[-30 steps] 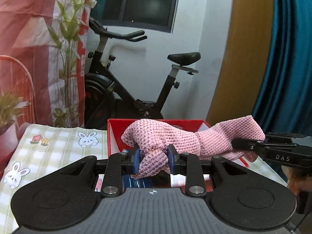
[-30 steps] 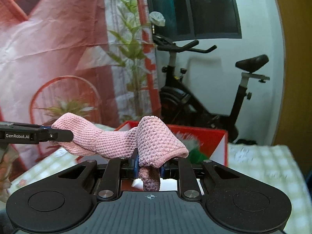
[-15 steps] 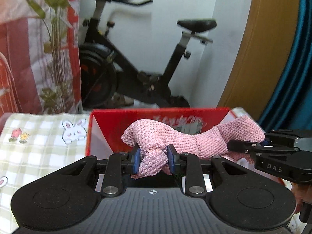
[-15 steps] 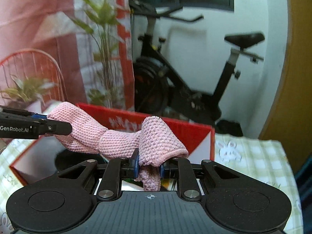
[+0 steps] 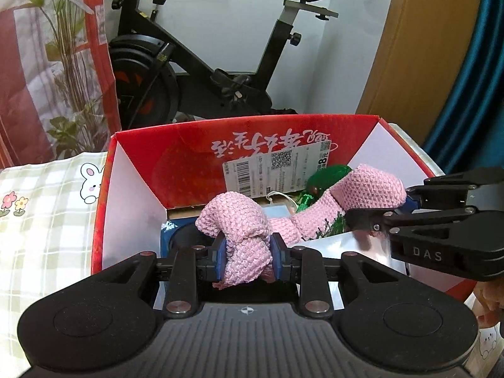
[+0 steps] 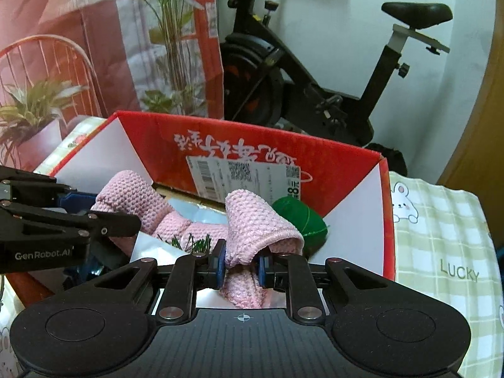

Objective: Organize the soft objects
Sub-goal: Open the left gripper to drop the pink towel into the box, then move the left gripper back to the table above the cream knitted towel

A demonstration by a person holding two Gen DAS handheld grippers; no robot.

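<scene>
Jaws of left gripper (image 5: 246, 260) clamped on one end of pink knitted piece (image 5: 302, 217); right gripper (image 6: 241, 264) jaws just eased slightly wider, fabric pinched between. Piece strung across open red box (image 5: 195, 157), above the contents. Placement judged near done: release left. Box walls close on all sides; green item (image 6: 299, 223) and papers below; checked surface (image 6: 441, 252) open outside.

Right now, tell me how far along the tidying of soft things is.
Done: a green ball of yarn already lies inside the red box. In hand: the pink knitted cloth is stretched over the box, one end clamped in the left tool, the other in the right tool, whose jaws have just been opening slightly. Left: letting it go into the box.
</scene>
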